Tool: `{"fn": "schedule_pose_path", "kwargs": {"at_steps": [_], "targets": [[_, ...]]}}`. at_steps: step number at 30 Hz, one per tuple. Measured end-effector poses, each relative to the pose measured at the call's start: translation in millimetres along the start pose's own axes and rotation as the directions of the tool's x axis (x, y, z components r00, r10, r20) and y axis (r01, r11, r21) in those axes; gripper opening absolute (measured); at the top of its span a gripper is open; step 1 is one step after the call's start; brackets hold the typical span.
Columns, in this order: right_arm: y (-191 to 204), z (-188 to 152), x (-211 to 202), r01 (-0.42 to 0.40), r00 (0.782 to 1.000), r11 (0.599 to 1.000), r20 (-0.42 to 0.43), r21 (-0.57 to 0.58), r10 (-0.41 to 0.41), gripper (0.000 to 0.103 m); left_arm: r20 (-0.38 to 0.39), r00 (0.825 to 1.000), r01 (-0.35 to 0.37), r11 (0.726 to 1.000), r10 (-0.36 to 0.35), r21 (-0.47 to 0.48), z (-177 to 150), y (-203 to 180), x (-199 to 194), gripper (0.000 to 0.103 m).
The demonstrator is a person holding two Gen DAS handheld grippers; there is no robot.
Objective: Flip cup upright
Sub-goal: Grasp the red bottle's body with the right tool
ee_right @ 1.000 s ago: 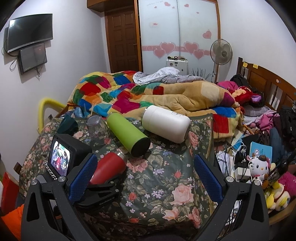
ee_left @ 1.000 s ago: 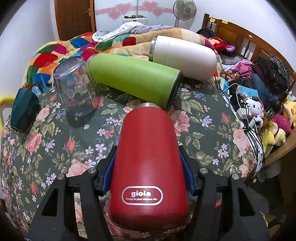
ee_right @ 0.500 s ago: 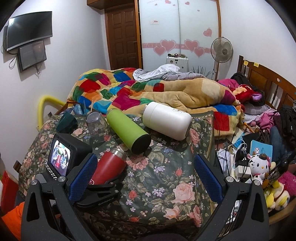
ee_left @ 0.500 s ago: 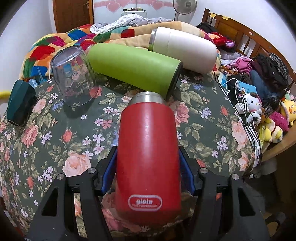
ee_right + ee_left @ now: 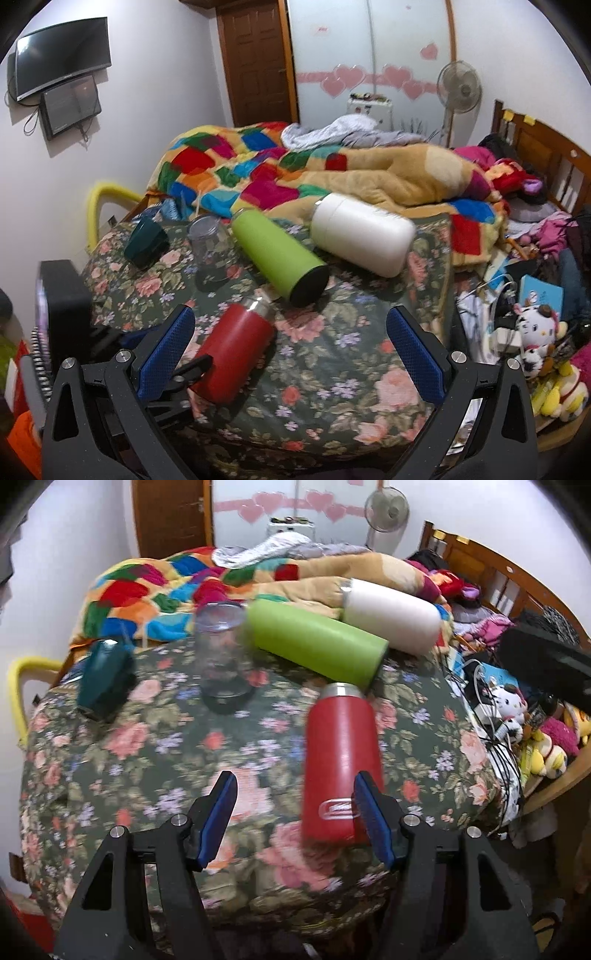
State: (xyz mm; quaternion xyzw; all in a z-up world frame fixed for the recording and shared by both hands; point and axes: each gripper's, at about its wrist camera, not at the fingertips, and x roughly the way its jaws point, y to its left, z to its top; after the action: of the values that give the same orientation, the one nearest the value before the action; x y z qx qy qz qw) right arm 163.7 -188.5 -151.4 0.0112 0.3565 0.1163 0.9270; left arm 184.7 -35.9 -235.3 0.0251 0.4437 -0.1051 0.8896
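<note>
**Red cup on its side, left gripper wide, no grip**

Red cup [image 5: 341, 760] lies on its side near the front edge of the floral table [image 5: 147, 760], steel rim pointing far, toward the base of the green bottle [image 5: 314, 642]. Left gripper [image 5: 295, 812] jaws spread wide; the right pad overlaps the cup's near end in view, contact unclear, the left pad well clear. Not a hold. Right gripper [image 5: 291, 350] also wide, empty, hovering over the near table edge.

Step, as I judge it: between grasps, cup not yet upright. Next move calls for centring the left jaws on the cup body, closing, then tilting the rim end up and setting the base down. Roll risk on cloth.

Other containers: green bottle and white bottle [image 5: 391, 616] both on their sides at the far side; clear glass [image 5: 221, 657] standing rim-down; dark teal cup [image 5: 105, 679] tipped at far left. Contents: none visible in any; the lying bottles' mouths face away.
</note>
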Motion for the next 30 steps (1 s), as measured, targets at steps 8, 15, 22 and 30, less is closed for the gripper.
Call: {"fn": "schedule_pose_path", "kwargs": {"at_steps": [8,15,22,30], "targets": [[19.6,0.8,52.2,-0.123,0.979,0.992,-0.161,0.031,0.126,0.103,0.042,0.995,-0.091,0.994,0.094,-0.064,-14.1,35.0,-23.1,0.065],[28.6,-5.8,91.8,-0.186,0.931,0.977,-0.301,0.100,0.208,0.099,0.033,0.994,-0.102,0.986,0.107,-0.128,-29.1,54.4,-28.6,0.065],[22.6,-10.2,128.1,-0.183,0.878,0.968,-0.413,0.173,0.240,0.093,0.015,0.992,-0.124,0.982,0.127,-0.145,-38.4,61.1,-24.4,0.065],[26.9,-17.8,156.1,-0.174,0.834,0.973,-0.502,0.154,0.229,0.079,0.017,0.992,-0.120,0.981,0.124,-0.154,-39.8,62.9,-23.3,0.065]]}}
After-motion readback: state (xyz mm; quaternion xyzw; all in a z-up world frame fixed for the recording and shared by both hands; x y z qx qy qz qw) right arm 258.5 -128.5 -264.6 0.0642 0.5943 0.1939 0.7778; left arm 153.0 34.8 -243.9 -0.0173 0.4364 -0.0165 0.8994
